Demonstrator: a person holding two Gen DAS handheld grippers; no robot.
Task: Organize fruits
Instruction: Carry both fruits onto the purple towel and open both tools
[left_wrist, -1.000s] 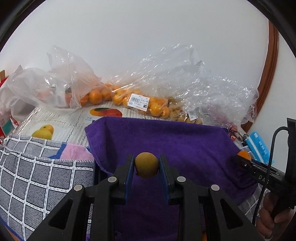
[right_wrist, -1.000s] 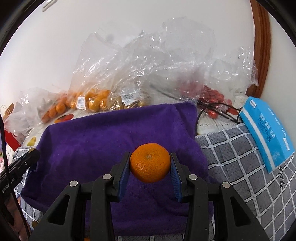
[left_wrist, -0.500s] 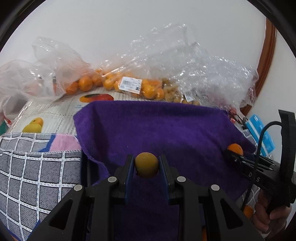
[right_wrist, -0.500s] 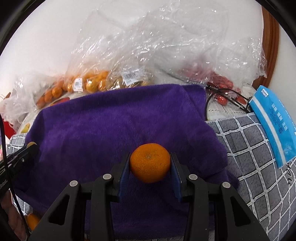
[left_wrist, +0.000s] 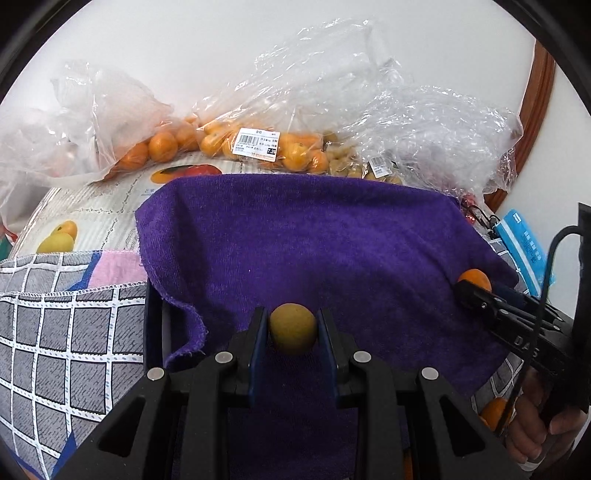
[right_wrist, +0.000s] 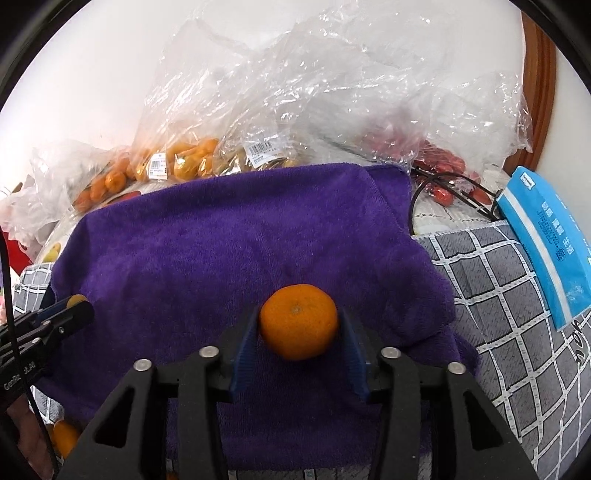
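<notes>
My left gripper (left_wrist: 293, 317) is shut on a small round yellow fruit (left_wrist: 293, 334), held just above the purple towel (left_wrist: 314, 240) near its front edge. In the right wrist view it shows at the left (right_wrist: 74, 314). My right gripper (right_wrist: 299, 319) is over the towel's (right_wrist: 221, 258) right part. Its jaws are opening, and an orange mandarin (right_wrist: 299, 325) sits between them on the towel with small gaps to both pads. The left wrist view shows that mandarin (left_wrist: 475, 278) at the right gripper's tip.
Clear plastic bags of mandarins (left_wrist: 258, 144) and small yellow fruit (right_wrist: 258, 158) line the wall behind the towel, with red fruit (right_wrist: 439, 166) and a black cable (right_wrist: 443, 184) at the right. A blue packet (right_wrist: 546, 240) lies on grey checked cloth (right_wrist: 498, 295). A loose mandarin (right_wrist: 64, 435) lies low left.
The right jaws have spread away from the mandarin, which was gripped before. Both views have tipped down toward the towel. The left gripper still holds the yellow fruit.
</notes>
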